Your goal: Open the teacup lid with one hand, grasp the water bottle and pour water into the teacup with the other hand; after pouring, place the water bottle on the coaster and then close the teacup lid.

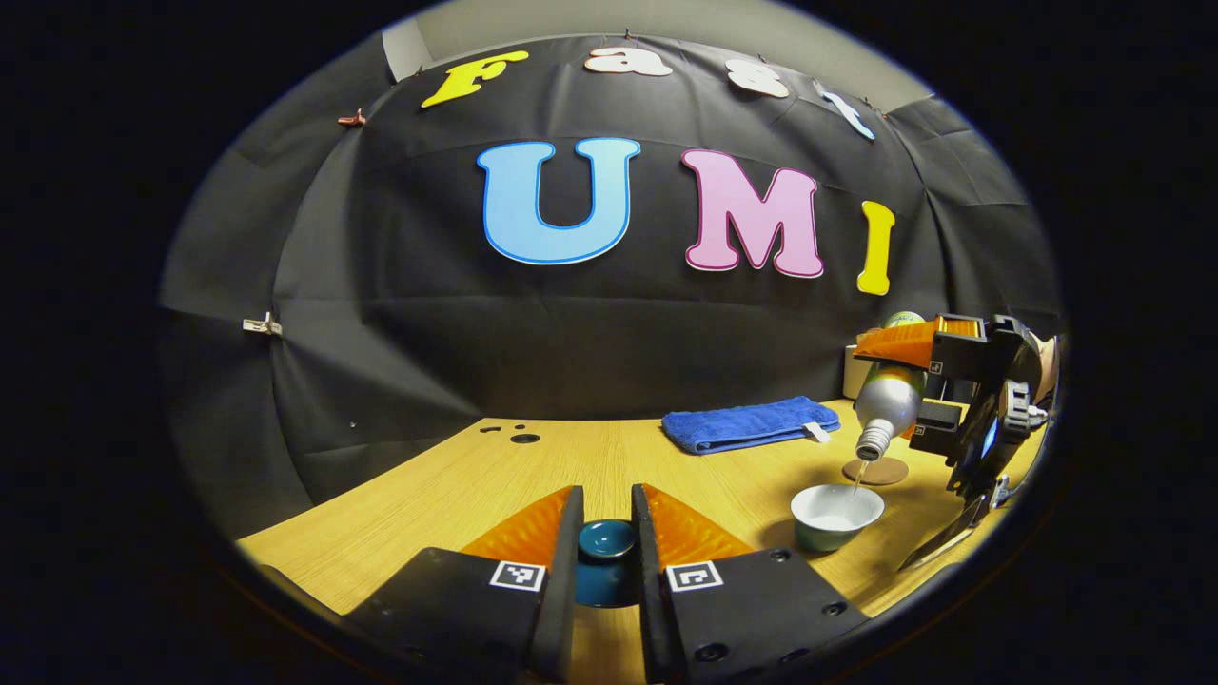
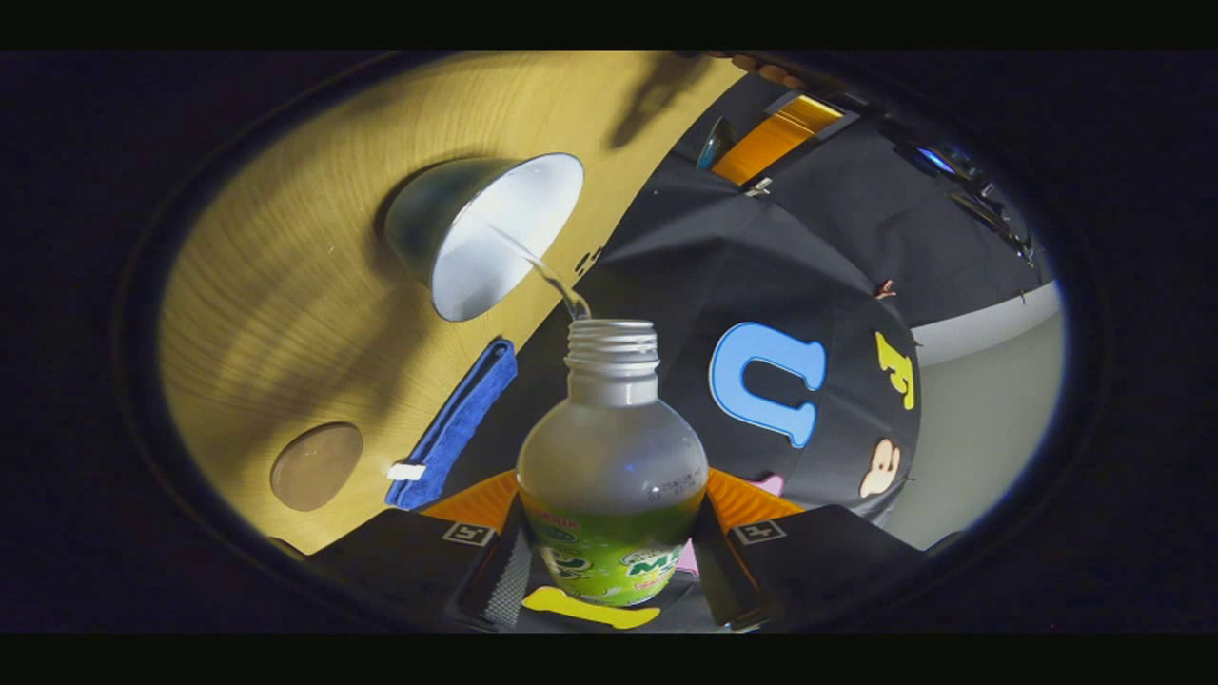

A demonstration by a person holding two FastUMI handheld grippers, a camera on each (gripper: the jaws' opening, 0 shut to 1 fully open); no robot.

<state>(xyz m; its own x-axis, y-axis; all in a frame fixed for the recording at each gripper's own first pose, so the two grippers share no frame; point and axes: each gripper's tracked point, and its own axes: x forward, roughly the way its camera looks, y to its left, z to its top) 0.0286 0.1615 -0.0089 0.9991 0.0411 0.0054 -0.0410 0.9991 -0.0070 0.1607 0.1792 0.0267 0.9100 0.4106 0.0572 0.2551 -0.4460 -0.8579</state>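
A wooden table [image 1: 590,466] takes up the lower part of the left gripper view, with a folded blue towel [image 1: 747,423] lying at its far side near the booth wall; in the right gripper view the same table [image 2: 285,314] is tilted steeply and the towel [image 2: 455,423] shows edge-on; the right gripper [image 1: 928,381], seen at the right of the left gripper view, is clamped on the water bottle [image 1: 890,400], which is tipped neck-down above the teacup [image 1: 835,516]; in the right gripper view both fingers of that gripper [image 2: 609,561] press the bottle's [image 2: 611,476] labelled body, its open threaded mouth pointing at the cup [image 2: 485,233]; a thin stream of water [image 2: 557,281] runs from the mouth into the cup's white inside; the round brown coaster [image 1: 875,471] lies bare on the table just behind the teacup; the left gripper [image 1: 607,542] holds the dark teal teacup lid [image 1: 606,540] between its fingers, closed on its knob, low over the table and well apart from the cup.
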